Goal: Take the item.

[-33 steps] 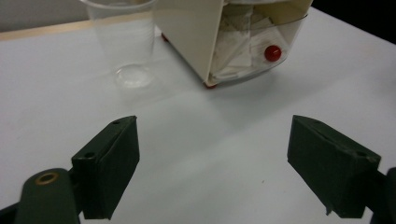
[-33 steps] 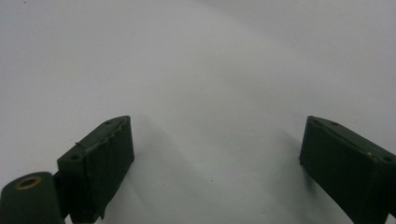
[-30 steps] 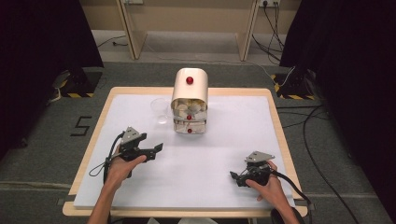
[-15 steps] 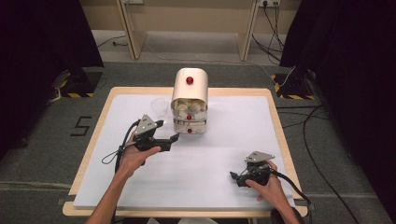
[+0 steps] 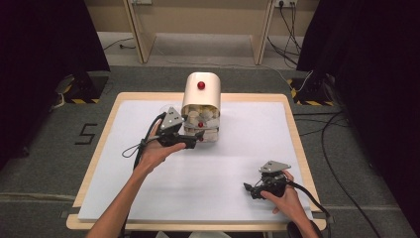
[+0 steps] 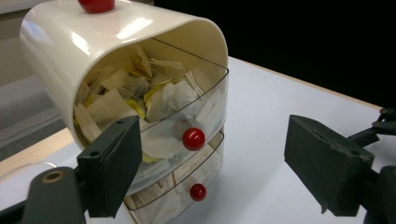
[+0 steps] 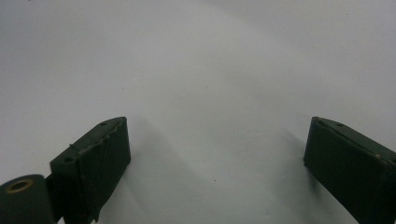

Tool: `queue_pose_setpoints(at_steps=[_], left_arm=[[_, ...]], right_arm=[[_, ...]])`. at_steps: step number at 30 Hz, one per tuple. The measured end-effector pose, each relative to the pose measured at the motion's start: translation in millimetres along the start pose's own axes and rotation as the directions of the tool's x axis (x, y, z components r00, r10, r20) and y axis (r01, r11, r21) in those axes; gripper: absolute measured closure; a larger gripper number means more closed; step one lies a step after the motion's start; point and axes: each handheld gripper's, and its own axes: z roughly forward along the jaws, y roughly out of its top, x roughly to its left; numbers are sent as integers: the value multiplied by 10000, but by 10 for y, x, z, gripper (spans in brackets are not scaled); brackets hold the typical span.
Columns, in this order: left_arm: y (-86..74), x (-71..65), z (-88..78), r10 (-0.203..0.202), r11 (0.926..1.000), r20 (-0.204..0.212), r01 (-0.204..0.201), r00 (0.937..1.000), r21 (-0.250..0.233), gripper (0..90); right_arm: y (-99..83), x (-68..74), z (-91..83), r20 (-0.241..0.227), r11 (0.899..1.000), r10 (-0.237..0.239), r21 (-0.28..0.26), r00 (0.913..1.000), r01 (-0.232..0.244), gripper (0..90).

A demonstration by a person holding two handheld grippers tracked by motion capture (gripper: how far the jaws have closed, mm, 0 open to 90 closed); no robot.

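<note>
Drawer unit (image 5: 201, 106): a cream, round-topped plastic housing with 2 clear drawers, standing at the far middle of the white table (image 5: 237, 163). 1 red knob sits on top of the housing, and each drawer front carries 1 red knob.

The upper drawer (image 6: 154, 107) is packed with paper tea-bag sachets; the lower drawer (image 6: 187, 182) holds flat paper packets. Contents are light and soft.

The left gripper (image 6: 212, 168) is just in front of the drawer fronts, jaws spread wide, nothing held. In the left gripper view the upper knob (image 6: 193, 138) lies between the jaws, nearer the left one; the lower knob (image 6: 198, 192) is below it. The right gripper (image 5: 256, 190) rests near the table's near right corner, well apart from the unit, jaws wide and empty over bare table.

Handling judgement:
- The unit is probably light, hard and smooth; it is likely to slide if a drawer is pulled with no bracing.
- The clear drawer walls look thin; avoid pinching them.
- The best hold is a red knob: small, round and glossy, so close the jaws squarely on it and pull straight out.
</note>
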Motion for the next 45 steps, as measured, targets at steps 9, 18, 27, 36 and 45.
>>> queue_pose_setpoints(at_steps=[9,18,27,36,45], left_arm=[[99,12,148,-108,9999,100,108,9999,-16,192],[107,39,342,-28,9971,173,15,9998,757,196],[81,-20,285,115,9959,310,-142,9995,895,186],[19,-123,179,283,9950,447,-324,9986,950,185],[-21,-211,108,452,9931,537,-507,9975,1060,177]], right_arm=[[1,0,1,-4,10000,5,3,10000,-5,77],[1,-3,2,1,10000,-64,-7,10000,64,77],[0,-3,2,-4,10000,-70,-7,10000,70,76],[0,1,2,-5,10000,-32,6,10000,32,75],[0,0,2,-6,10000,-37,6,10000,37,75]])
